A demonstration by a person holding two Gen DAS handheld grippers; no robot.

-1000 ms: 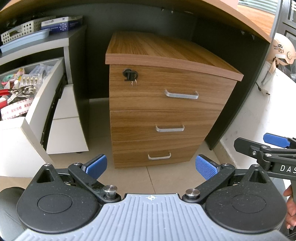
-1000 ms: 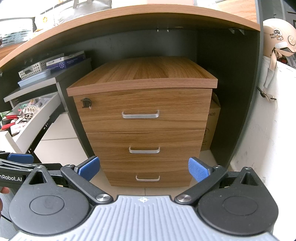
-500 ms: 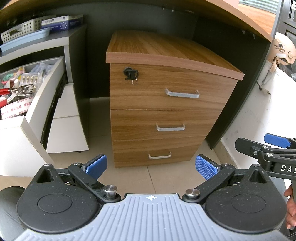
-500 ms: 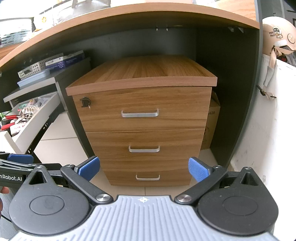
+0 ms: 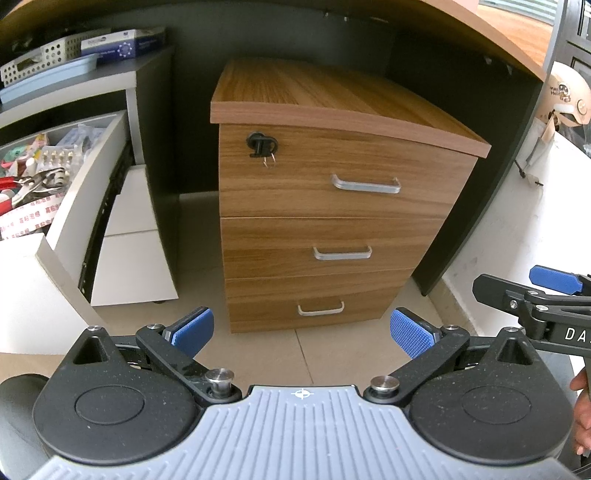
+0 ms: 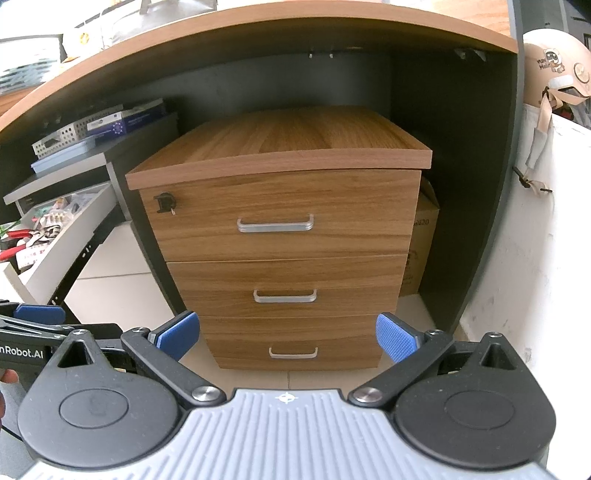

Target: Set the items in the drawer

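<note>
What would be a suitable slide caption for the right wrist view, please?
Open right gripper faces a closed three-drawer wooden cabinet under the desk, key in its lock.

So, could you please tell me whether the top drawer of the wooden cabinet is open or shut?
Shut. The top drawer sits flush with the two fronts below it, with no gap showing, and a key hangs in its lock.

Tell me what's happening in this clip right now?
A person holds two grippers facing a wooden three-drawer cabinet under a desk. The left gripper and right gripper are both open and empty, apart from the cabinet. All three wooden drawers are shut, with a key in the top lock. To the left, a white drawer stands open, full of small items including red-handled pliers. Nothing has been picked up yet.
</note>
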